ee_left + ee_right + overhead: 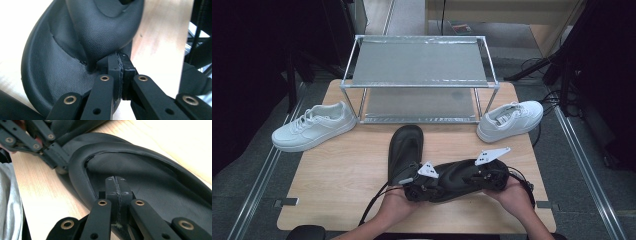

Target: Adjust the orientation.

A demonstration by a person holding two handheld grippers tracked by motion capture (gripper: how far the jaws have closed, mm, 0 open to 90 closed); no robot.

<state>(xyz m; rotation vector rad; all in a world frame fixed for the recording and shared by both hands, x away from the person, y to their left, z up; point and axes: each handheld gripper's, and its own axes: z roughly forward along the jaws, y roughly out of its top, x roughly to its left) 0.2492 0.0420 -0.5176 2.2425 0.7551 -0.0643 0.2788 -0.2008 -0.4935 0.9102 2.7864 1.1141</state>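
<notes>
Right now the black slipper (462,177) nearest the person is the one in hand: it lies crosswise near the front edge of the wooden table (337,175), pinched at both ends. The left gripper (414,187) has its jaws closed flat on the slipper's stitched edge, which shows as a thin seam squeezed between the pads in the left gripper view (121,75), with the leather upper bulging just above. The right gripper (492,175) is clamped the same way on the slipper's other end; in the right gripper view (117,195) its jaws meet on a thin edge, with the padded collar curving round ahead of them and the left gripper (53,155) biting the rim farther off. A hand sits behind each tool at the table's near side.

A second black slipper (404,147) lies just behind, pointing away from the person, its heel touching or tucked under the held one.

Beyond that stands a two-tier metal shoe rack (419,80) at the back of the table. One white sneaker (314,126) lies to the left of the rack, overhanging the table edge, and another white sneaker (510,120) lies to its right.
</notes>
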